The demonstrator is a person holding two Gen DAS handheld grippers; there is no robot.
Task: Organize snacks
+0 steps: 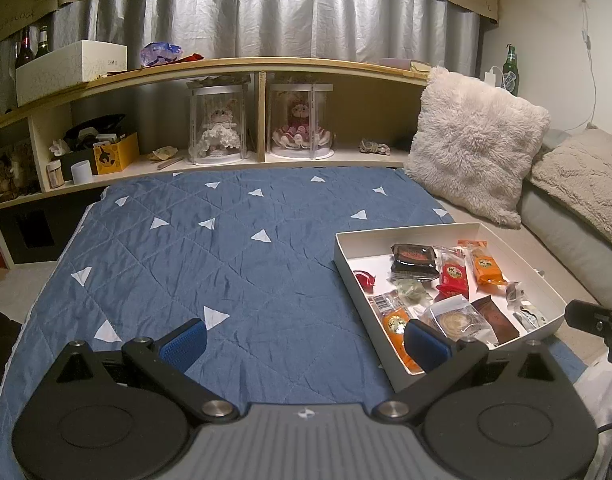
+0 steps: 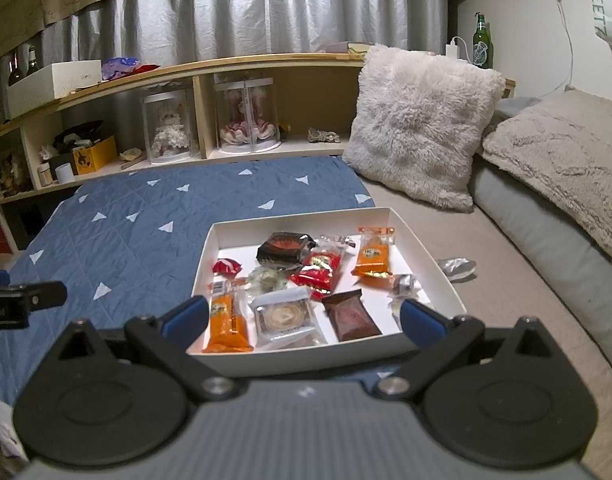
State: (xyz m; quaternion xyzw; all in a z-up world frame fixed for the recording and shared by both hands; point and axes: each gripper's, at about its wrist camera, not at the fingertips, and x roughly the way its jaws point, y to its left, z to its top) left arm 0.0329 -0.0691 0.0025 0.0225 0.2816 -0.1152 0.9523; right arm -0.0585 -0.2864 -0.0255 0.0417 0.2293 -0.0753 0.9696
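Note:
A shallow white box (image 2: 426, 248) (image 1: 518, 256) lies on the bed and holds several wrapped snacks: two orange packs (image 2: 228, 322) (image 2: 373, 254), a red pack (image 2: 320, 270), a black pack (image 2: 284, 248), a brown pack (image 2: 352, 316), a clear round-biscuit pack (image 2: 284, 314) and a small red candy (image 2: 227, 267). My right gripper (image 2: 304, 322) hovers open at the box's near edge, with nothing between its fingers. My left gripper (image 1: 306, 344) is open over the blue quilt (image 1: 226, 264), its right finger (image 1: 426, 344) near the box's left corner. A crumpled silver wrapper (image 2: 458, 267) lies outside the box to the right.
A fluffy pillow (image 2: 422, 124) and grey cushions (image 2: 562, 160) line the right side. Behind the bed a low shelf (image 2: 266, 60) carries two dolls in clear cases (image 2: 246, 116), boxes and bottles. The left gripper's side (image 2: 22, 300) shows at the right wrist view's left edge.

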